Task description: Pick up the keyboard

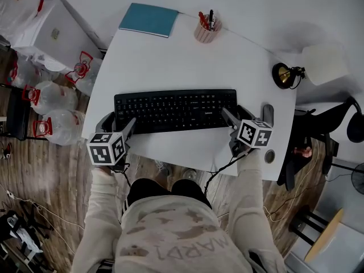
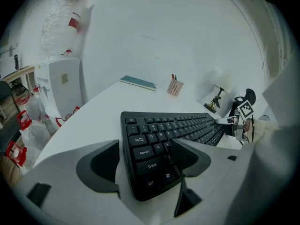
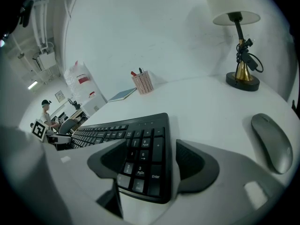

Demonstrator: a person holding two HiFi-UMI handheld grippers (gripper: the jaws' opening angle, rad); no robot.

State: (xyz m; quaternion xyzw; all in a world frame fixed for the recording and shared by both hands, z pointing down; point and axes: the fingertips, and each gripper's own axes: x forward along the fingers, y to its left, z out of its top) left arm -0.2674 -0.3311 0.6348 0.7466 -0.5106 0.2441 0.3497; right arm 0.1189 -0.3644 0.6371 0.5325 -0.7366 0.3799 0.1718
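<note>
The flat black plastic keyboard [image 1: 175,110] lies flat near the front edge of the white table [image 1: 170,61], long side facing the person; left gripper [image 2: 146,162] has its claw spread wide around the left end, one jaw just outside the short edge and the other hovering over the shift and Z keys, pads not pressing anything that I can see; right gripper [image 3: 152,161] is the same deal at the numpad end, claw spread wide and nothing pinched

My read on handling: it's a stiff, light slab, so it shouldn't sag when lifted from both ends; smooth plastic though, probably a bit slippery, and the keycaps give under pressure; I'd clamp the solid frame at each end rather than the keys, and raise both ends evenly so it doesn't tip or slide out
</note>
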